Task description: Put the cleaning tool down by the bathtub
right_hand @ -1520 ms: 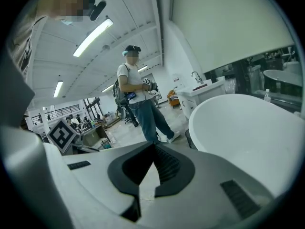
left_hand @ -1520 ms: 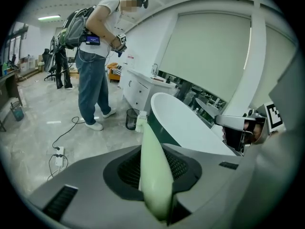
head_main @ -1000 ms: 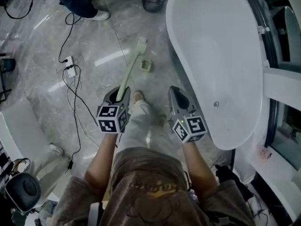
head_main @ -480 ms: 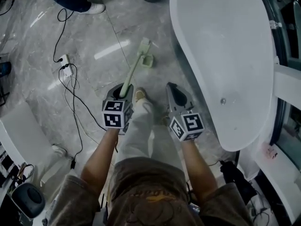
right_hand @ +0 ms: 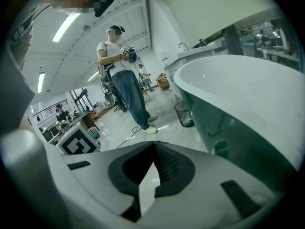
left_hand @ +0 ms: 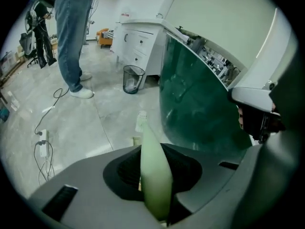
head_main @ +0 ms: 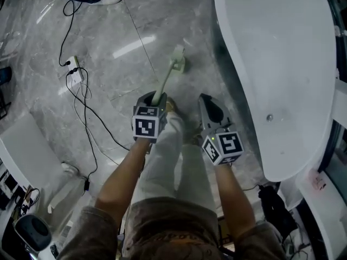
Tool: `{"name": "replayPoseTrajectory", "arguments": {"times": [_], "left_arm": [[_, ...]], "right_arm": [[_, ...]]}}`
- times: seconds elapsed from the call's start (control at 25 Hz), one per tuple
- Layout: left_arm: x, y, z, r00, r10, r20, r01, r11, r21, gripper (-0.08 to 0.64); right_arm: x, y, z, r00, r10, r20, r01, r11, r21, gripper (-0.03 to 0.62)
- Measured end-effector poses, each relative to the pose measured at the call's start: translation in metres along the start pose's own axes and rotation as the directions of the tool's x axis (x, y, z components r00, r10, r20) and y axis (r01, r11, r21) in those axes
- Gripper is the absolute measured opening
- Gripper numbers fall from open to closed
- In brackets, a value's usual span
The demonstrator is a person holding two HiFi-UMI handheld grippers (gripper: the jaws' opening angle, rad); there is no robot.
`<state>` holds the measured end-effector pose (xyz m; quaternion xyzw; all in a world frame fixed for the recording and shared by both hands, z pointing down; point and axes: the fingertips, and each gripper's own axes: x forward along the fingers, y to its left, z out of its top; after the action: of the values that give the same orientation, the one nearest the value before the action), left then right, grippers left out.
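Observation:
My left gripper [head_main: 157, 96] is shut on the pale green handle of the long cleaning tool [head_main: 166, 79]. The handle slants forward and down, and its brush head [head_main: 178, 53] hangs just over the floor beside a small green piece [head_main: 182, 65]. In the left gripper view the handle [left_hand: 155, 173] fills the gap between the jaws. The white bathtub [head_main: 282, 64] lies to the right, its dark outer wall [left_hand: 200, 109] close by. My right gripper [head_main: 205, 98] hovers next to the tub's edge, shut [right_hand: 153, 144] and holding nothing.
Black cables and a white power strip [head_main: 74, 72] trail across the marble floor on the left. A person in jeans [left_hand: 71, 37] stands ahead, with a mesh waste bin [left_hand: 132, 78] and a white cabinet [left_hand: 138, 42] past the tub's end. My own legs [head_main: 168, 150] are below the grippers.
Both grippers and the tool have shifted to the right in the head view, nearer the tub's side. The left gripper's hold on the handle is unchanged.

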<state>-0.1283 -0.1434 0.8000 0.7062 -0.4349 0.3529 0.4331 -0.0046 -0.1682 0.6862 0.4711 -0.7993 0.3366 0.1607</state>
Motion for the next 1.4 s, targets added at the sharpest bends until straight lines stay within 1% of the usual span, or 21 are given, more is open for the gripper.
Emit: {"name": "replayPoseTrajectory", "arguments": {"times": [0.28,0.52,0.72,0.84,1.04,1.2,1.4], "left_arm": [[0.052,0.011,-0.027,0.995,0.025,-0.093,-0.028,0.999,-0.032,0.094],[0.080,0.014,-0.037,0.984,0.042,-0.175,-0.048,0.998,-0.030,0.094],[0.100,0.021,-0.036,0.973,0.054,-0.226,-0.064,0.997,-0.038,0.092],[0.112,0.020,-0.038,0.964,0.037,-0.263,-0.053,0.997,-0.052,0.093],[0.130,0.021,-0.034,0.948,0.041,-0.315,-0.058,0.997,-0.042,0.091],[0.143,0.020,-0.034,0.928,0.047,-0.370,-0.067,0.997,-0.042,0.091],[0.159,0.021,-0.034,0.909,0.056,-0.413,-0.077,0.996,-0.036,0.091]], "right_arm": [[0.020,-0.012,-0.023,1.000,0.002,-0.017,-0.002,1.000,0.017,-0.002],[0.026,-0.014,-0.036,1.000,0.007,-0.026,-0.006,0.999,0.039,-0.002],[0.028,-0.015,-0.042,1.000,0.003,-0.029,-0.002,0.998,0.059,-0.002],[0.027,-0.017,-0.043,1.000,0.000,-0.030,0.002,0.998,0.066,-0.002],[0.029,-0.024,-0.043,1.000,-0.013,-0.019,0.015,0.997,0.082,-0.002],[0.030,-0.027,-0.045,1.000,-0.018,-0.019,0.020,0.996,0.092,-0.002],[0.029,-0.032,-0.049,0.999,-0.027,-0.019,0.029,0.994,0.108,-0.002]]}}
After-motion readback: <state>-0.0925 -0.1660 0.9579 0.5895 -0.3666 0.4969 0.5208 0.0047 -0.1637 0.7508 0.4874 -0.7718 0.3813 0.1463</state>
